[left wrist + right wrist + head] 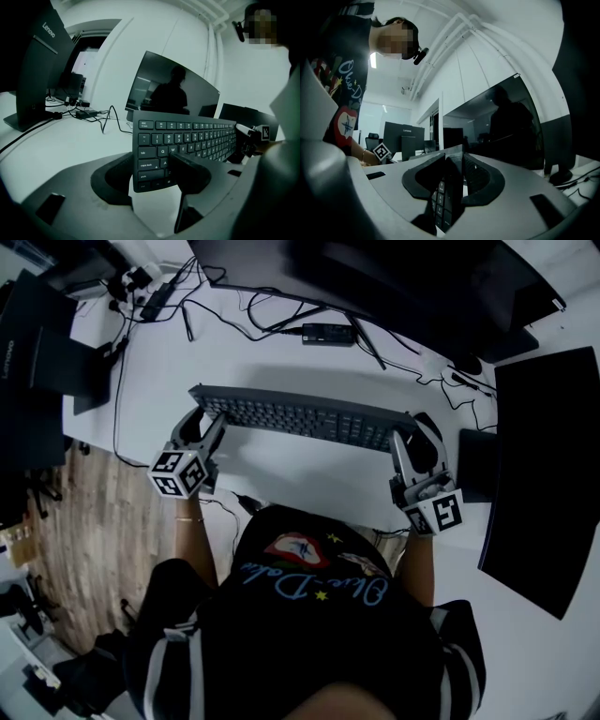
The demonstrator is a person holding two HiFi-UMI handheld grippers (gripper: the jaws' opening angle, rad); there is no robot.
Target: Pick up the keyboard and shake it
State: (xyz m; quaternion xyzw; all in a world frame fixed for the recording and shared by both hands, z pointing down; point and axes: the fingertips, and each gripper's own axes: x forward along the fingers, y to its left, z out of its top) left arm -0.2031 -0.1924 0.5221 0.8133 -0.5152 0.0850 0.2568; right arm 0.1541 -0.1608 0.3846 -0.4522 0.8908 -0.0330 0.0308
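Head view: one dark keyboard (300, 418) is held just above the white desk (281, 488). Two grippers carry it, the left gripper (208, 427) at its left end and the right gripper (405, 444) at its right end.

Left gripper view: only here do the key legends show. The jaws clamp the keyboard's left end, one pad lying across the keys. The right gripper appears at the far end.

Right gripper view: the keyboard is seen edge-on, pinched between both jaws.
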